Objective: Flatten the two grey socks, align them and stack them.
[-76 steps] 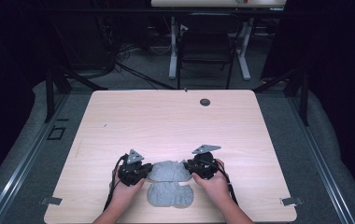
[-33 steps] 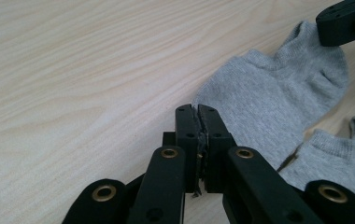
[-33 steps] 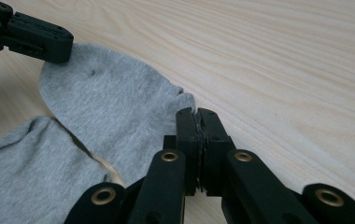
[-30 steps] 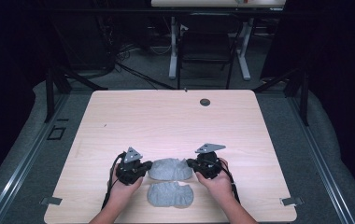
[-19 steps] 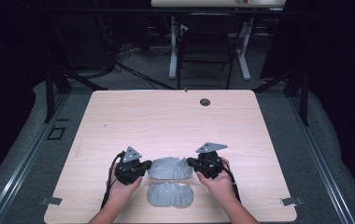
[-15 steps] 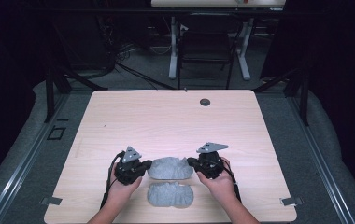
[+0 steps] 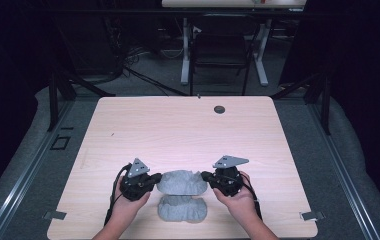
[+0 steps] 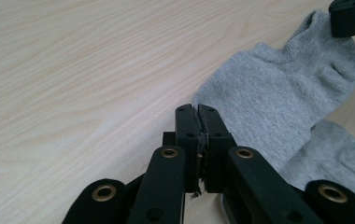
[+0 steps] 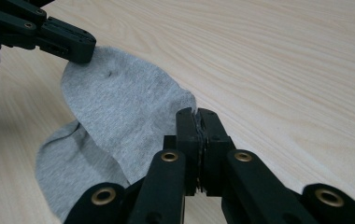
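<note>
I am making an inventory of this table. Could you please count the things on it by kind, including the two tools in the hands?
Grey socks: 2, the held sock and the lying sock
Hand-held grippers: 2, the left gripper and the right gripper
Small dark round thing at the far edge: 1
Total: 5

Sock (image 8: 283,93) grey knit cloth, matt; table (image 7: 178,130) smooth wood.

Bright, even light on the table (image 7: 188,130), dark surroundings, soft overhead picture.
</note>
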`<state>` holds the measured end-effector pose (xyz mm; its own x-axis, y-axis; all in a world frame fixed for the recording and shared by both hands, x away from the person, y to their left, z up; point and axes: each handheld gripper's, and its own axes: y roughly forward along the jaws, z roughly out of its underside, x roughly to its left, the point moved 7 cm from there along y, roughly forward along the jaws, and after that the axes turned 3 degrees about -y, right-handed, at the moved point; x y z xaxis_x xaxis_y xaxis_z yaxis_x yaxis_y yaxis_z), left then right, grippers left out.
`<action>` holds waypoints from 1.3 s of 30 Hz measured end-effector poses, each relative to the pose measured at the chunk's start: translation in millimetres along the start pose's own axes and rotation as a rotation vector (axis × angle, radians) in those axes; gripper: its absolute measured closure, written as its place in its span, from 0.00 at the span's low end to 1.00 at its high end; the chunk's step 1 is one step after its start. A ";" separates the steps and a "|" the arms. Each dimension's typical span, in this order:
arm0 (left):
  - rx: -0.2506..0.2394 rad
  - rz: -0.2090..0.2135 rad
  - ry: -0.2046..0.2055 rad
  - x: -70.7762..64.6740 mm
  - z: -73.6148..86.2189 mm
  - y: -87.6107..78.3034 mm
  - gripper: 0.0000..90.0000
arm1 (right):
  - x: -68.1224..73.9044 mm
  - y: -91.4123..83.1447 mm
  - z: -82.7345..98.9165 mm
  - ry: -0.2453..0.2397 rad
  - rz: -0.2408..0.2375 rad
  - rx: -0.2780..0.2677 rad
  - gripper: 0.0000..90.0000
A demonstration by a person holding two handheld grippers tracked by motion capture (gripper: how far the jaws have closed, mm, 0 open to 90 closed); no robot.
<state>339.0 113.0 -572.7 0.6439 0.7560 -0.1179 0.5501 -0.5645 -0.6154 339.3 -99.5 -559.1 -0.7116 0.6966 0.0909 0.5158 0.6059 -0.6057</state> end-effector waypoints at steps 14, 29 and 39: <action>-0.001 0.043 -0.005 -17.0 13.5 -16.3 0.98 | 17.1 -16.5 10.4 -0.012 -0.028 -0.003 0.98; 0.037 0.074 0.004 -30.4 32.8 -22.9 0.98 | 36.5 -21.1 30.8 -0.037 -0.051 0.027 0.98; 0.068 0.077 0.009 -34.6 42.3 -19.1 0.98 | 36.0 -21.1 42.4 -0.018 -0.054 0.045 0.98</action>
<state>283.8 111.6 -589.8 0.6877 0.7081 -0.1604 0.4613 -0.5967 -0.6566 282.6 -103.5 -576.5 -0.7466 0.6561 0.1101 0.4546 0.6240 -0.6355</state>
